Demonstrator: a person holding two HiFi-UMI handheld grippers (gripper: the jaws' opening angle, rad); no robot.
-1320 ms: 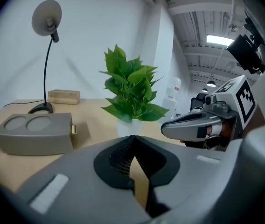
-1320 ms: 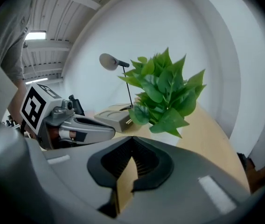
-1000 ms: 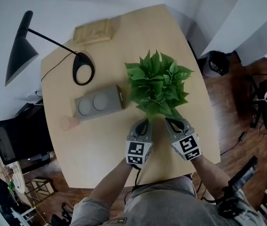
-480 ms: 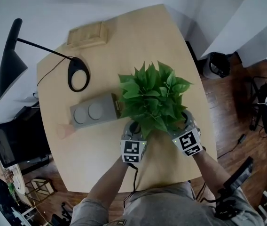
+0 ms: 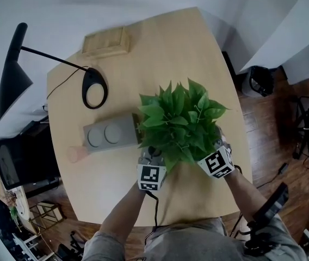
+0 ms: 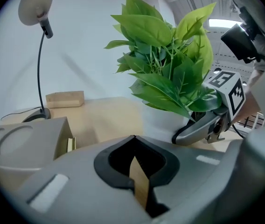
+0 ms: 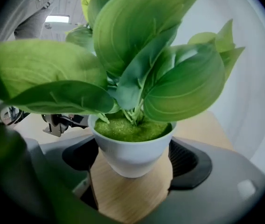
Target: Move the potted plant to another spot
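A potted plant (image 5: 181,121) with broad green leaves in a small white pot (image 7: 132,153) stands on the light wooden table (image 5: 171,48), towards its right side. My right gripper (image 7: 133,158) has just been opening. Its jaws now stand wide on either side of the pot, and the pads show no pressure on it. In the head view the right gripper (image 5: 215,147) is half hidden under the leaves. My left gripper (image 6: 132,139) is shut on nothing, just left of the pot (image 6: 163,122), with its tips meeting. Leaves also cover part of the left gripper (image 5: 153,153) from above.
A grey box (image 5: 111,135) with two round recesses lies just left of the plant. Behind it stand a black desk lamp (image 5: 94,88) and a wooden block (image 5: 106,41). A pinkish object (image 5: 77,154) lies at the table's left edge. The right edge is close to the plant.
Both grippers have moved forward from in front of the plant to its base, under the leaves. The right jaws have opened and now flank the pot. The plant has stayed where it was.
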